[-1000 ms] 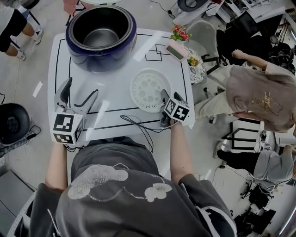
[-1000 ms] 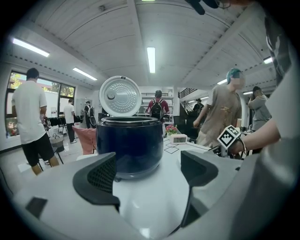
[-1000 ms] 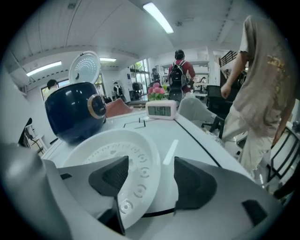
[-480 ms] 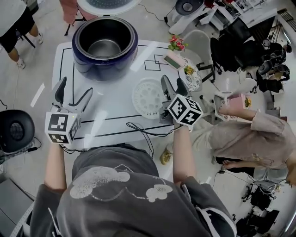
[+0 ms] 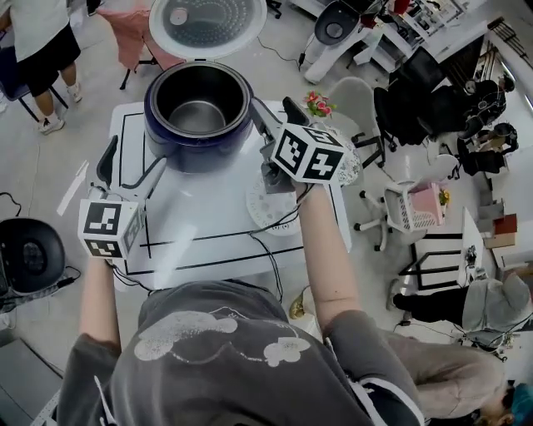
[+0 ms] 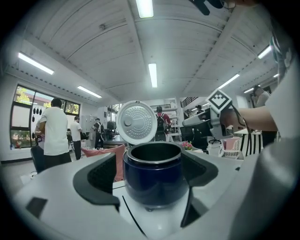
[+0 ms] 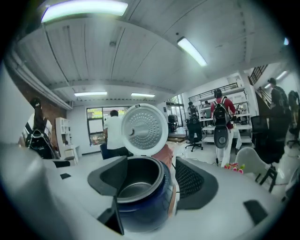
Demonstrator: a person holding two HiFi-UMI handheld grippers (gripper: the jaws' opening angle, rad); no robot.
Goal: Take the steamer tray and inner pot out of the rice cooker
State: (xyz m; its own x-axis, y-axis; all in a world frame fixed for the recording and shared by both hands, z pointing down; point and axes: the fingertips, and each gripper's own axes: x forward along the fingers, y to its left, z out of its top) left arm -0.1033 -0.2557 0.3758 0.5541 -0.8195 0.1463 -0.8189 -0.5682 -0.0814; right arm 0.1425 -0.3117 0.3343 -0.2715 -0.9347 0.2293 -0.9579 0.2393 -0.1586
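- Left gripper (image 5: pixel 136 160): jaws spread, nothing btwn them, low over white black-lined table (image 5: pixel 208 229), left of cooker.
- Dark-blue round rice cooker (image 5: pixel 198 137): lid (image 5: pixel 208 21) up, steel inner pot (image 5: pixel 197 112) inside.
- White perforated round steamer tray (image 5: pixel 265 208): flat on table, right of cooker.
- Right gripper (image 5: pixel 275 116): jaws apart, gripping nothing, raised by cooker's right rim, above tray.

Glossy rice cooker (image 5: pixel 196 151), dull metal inner pot (image 5: pixel 198 114) (smooth white table (image 5: pixel 210 210))
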